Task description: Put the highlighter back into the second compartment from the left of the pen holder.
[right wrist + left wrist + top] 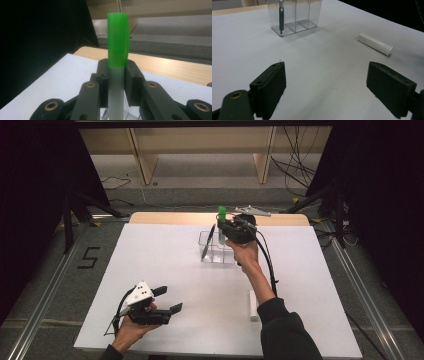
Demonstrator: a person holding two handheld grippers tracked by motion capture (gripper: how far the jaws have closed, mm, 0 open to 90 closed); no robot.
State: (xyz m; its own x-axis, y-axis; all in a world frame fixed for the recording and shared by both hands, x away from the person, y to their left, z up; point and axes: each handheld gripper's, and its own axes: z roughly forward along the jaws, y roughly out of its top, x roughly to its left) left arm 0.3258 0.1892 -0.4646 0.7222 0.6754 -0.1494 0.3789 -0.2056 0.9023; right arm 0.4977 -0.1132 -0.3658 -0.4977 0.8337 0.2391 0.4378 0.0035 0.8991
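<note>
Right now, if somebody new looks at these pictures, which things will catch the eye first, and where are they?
First comes the green-capped marker, held upright in the shut right gripper just above the clear compartment box at the far middle of the white table. A dark pen stands in the box's end compartment. Near the front, the left gripper rests open, and a white tube lies to its right.

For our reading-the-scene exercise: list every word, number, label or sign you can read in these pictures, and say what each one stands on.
"5": a black numeral marked on the grey floor left of the table.
Green-capped marker: no print to be read.
White tube: no print to be read.
Clear organiser: no label to be seen.
</note>
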